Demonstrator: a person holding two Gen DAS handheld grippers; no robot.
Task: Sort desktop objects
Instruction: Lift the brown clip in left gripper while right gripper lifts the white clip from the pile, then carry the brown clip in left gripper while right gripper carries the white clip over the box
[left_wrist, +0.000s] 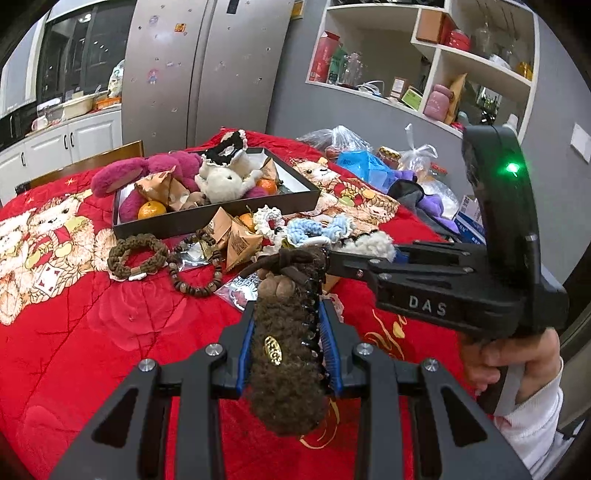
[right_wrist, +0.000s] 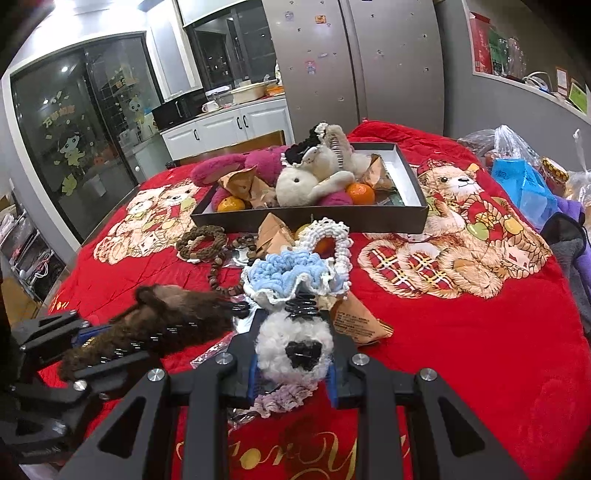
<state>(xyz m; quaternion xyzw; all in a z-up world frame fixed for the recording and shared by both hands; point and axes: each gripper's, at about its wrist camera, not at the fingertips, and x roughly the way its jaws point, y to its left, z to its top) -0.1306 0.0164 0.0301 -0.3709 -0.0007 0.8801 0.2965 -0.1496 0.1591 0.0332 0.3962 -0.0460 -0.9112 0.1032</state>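
Note:
My left gripper (left_wrist: 288, 314) is shut on a brown fuzzy hair clip (left_wrist: 286, 373) with a gold tag, held above the red blanket. My right gripper (right_wrist: 293, 317) is shut on a white fuzzy hair clip (right_wrist: 293, 343) with black claw teeth. In the left wrist view the right gripper (left_wrist: 365, 254) reaches in from the right, just beyond the brown clip's tip. A black box (left_wrist: 218, 218) (right_wrist: 310, 221) behind holds plush toys, oranges and paper packets. Blue (right_wrist: 288, 273) and white (right_wrist: 325, 236) crocheted scrunchies lie between the clips and the box.
A brown braided bracelet (left_wrist: 136, 256), a bead bracelet (left_wrist: 195, 273) and triangular paper packets (left_wrist: 240, 247) lie before the box. A lilac scrunchie (right_wrist: 280, 402) sits under my right gripper. Plastic bags (left_wrist: 369, 158) and purple cloth crowd the right edge. A chair back (left_wrist: 92, 162) stands behind.

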